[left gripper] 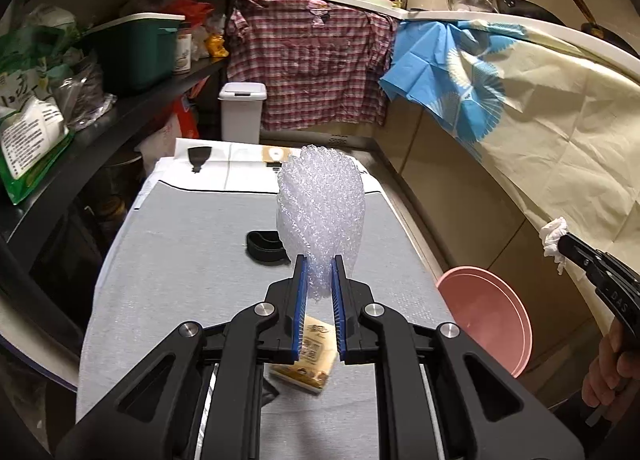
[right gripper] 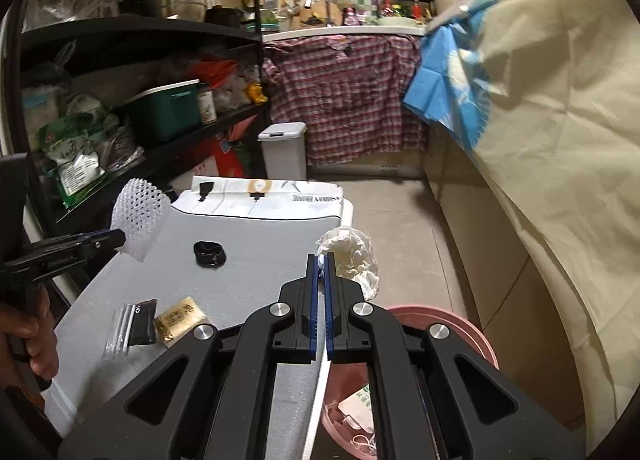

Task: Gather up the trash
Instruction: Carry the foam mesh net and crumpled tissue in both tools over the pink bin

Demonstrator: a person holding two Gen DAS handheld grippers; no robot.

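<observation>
Tabletop (left gripper: 180, 260): grey cloth, kitchen.
Pink basin (right gripper: 460, 336): paper scraps.
Left gripper (left gripper: 319, 272): fingers grasping foam net (left gripper: 320, 204).
Right gripper (right gripper: 321, 266): fingers clenched on tissue (right gripper: 352, 256).

Plaid shirt (left gripper: 316, 60) over counter edge, white lidded bin (left gripper: 241, 112) below, green box (left gripper: 138, 48) on shelf.
</observation>
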